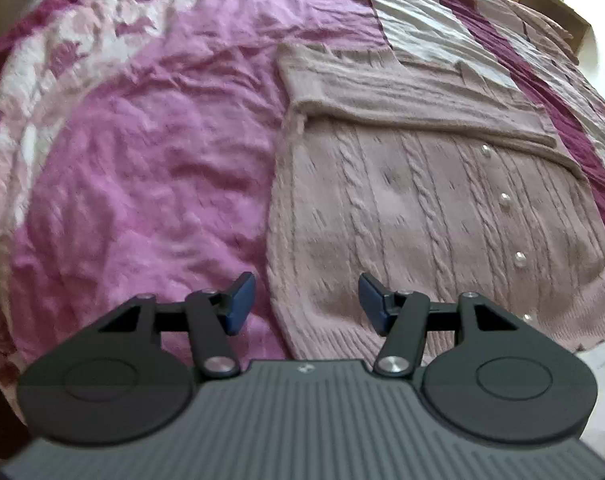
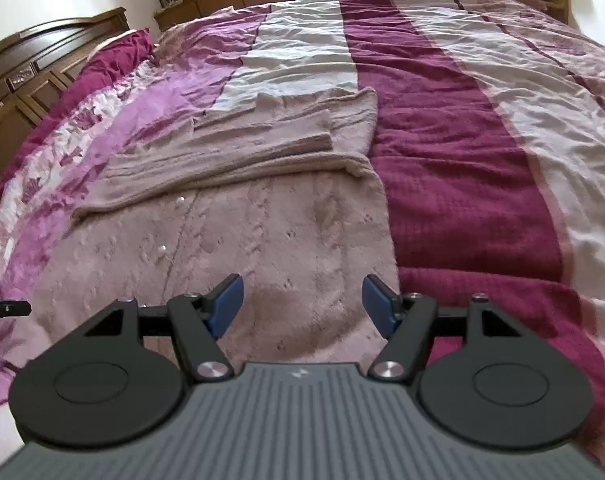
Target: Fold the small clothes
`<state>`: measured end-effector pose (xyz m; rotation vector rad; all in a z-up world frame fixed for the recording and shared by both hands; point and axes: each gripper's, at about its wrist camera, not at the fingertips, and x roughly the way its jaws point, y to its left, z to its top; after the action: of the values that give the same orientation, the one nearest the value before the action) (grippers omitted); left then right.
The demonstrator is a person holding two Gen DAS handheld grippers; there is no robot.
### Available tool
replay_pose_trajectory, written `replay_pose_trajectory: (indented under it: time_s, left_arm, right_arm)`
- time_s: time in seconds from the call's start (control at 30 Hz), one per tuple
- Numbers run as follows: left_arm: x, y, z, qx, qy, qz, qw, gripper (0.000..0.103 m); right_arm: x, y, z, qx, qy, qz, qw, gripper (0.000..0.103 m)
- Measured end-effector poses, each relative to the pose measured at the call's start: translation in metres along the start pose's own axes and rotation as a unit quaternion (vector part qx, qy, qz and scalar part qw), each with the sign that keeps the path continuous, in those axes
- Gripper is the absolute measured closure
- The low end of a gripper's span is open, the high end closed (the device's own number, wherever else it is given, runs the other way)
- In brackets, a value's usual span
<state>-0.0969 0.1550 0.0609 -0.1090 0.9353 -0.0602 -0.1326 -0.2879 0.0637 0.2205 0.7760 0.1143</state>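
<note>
Hovering over the near hem of the cardigan, the left gripper stands with its blue pads apart and nothing between them; it straddles the garment's left edge, one pad over knit, the other over the bedspread. Not touching cloth, as far as the view shows.

Right gripper: jaws likewise wide, empty, above the cardigan's near right corner, with the right pad close to where the knit meets the dark magenta stripe.

Cardigan itself: pale pink cable knit, lying flat on the bedspread, front up, row of pearl buttons running down toward the hem. Beyond the buttons, both sleeves lie folded in across the chest, stacked as bands across the garment's width. Collar end farthest from the grippers.

Progress, by my reading: the sleeve folds are done; the body is still at full length. Remaining: take the hem at both corners and carry it up over the sleeves, perhaps once more after that. Grippers look placed for that pickup, not yet begun.
</note>
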Motion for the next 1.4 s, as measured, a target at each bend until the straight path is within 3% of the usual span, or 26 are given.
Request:
replay_pose_trajectory:
  time_s: [0.17,0.4,0.53,0.8,1.07,1.4]
  left_arm:
    - [0.007,-0.002,-0.008,0.008,0.018,-0.022,0.9996,0.044]
    - [0.023,-0.004,-0.013,0.017,0.037,-0.025,0.9989,0.044]
    - [0.028,-0.008,-0.018,0.035,0.034,-0.024,0.9985,0.043]
    - [0.028,-0.007,-0.017,0.045,0.037,-0.043,0.9974,0.043]
    - [0.033,-0.014,-0.011,0.075,0.064,-0.098,0.9903,0.044]
    - [0.034,-0.012,-0.013,0.063,0.068,-0.104,0.9903,0.044]
  right_arm:
    - [-0.006,-0.005,-0.007,0.001,0.018,-0.016,1.0,0.03]
    - [-0.001,-0.01,-0.02,-0.011,0.064,-0.036,0.997,0.03]
    - [0.012,-0.011,-0.029,-0.011,0.1,-0.012,0.995,0.03]
    - [0.027,-0.003,-0.036,-0.018,0.126,0.027,0.991,0.03]
    - [0.037,-0.004,-0.036,-0.013,0.137,0.049,0.989,0.03]
    - [0.041,-0.005,-0.04,-0.014,0.136,0.06,0.989,0.03]
